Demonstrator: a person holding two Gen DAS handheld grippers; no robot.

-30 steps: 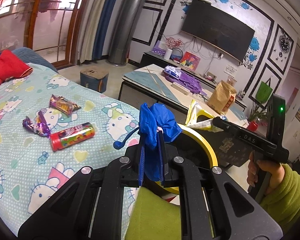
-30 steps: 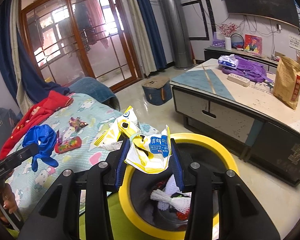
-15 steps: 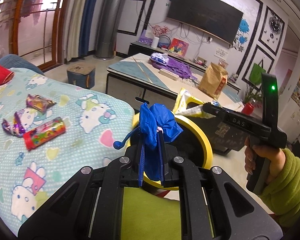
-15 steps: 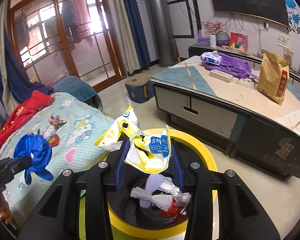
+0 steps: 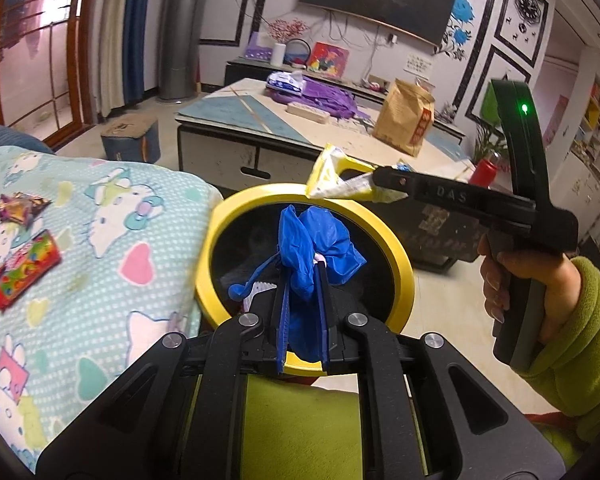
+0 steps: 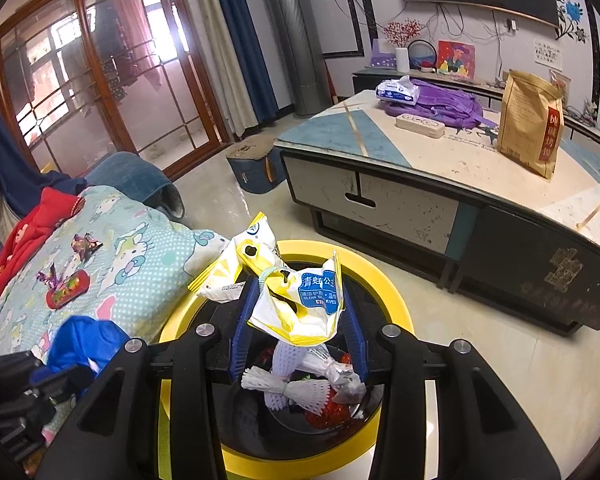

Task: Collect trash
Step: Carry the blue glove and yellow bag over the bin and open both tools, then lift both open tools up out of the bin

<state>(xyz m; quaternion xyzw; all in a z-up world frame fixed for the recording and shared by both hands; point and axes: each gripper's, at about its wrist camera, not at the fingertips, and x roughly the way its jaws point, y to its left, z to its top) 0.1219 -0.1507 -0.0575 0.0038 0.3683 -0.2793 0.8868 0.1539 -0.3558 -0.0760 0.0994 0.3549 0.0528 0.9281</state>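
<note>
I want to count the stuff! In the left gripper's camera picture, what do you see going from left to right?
Candy tube → blue glove held by the left gripper over the yellow bin → yellow wrapper → hand holding the right gripper.

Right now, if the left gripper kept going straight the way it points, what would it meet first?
Probably the bin's dark open mouth: the left gripper, shut on the blue glove, aims into it. Depth is unclear.
</note>
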